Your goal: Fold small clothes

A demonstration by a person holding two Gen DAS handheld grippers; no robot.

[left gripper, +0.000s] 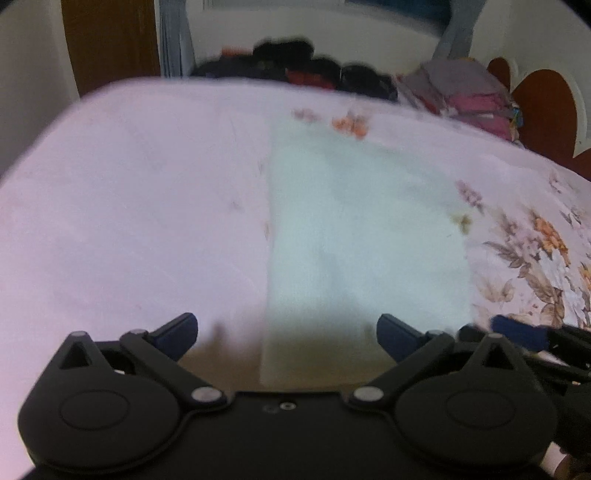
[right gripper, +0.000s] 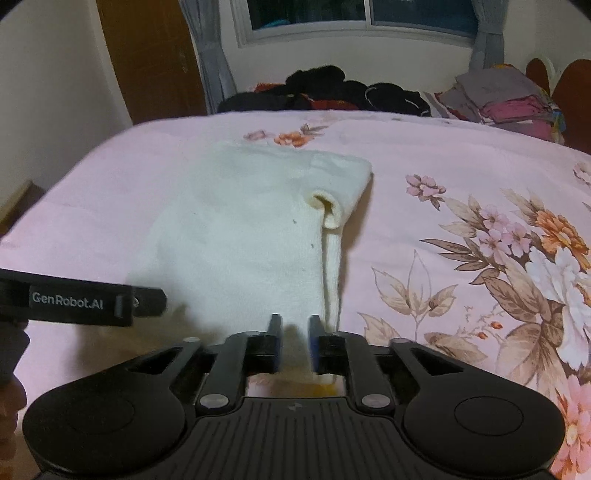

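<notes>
- The folded white garment [right gripper: 251, 236] lies flat on the pink flowered bedspread [right gripper: 424, 155], a rolled sleeve opening on its right edge; in the left wrist view it shows blurred, just ahead of the fingers
- The left gripper [left gripper: 287, 330] hovers with its fingers spread wide; nothing sits between them
- The right gripper [right gripper: 294, 330] stands over the garment's near edge, its fingers a little apart; no cloth is pinched between them
- Dark clothes [right gripper: 325, 90] are heaped at the far edge of the bed; a stack of folded clothes [right gripper: 498, 99] sits to their right, below the window [right gripper: 362, 18]
</notes>
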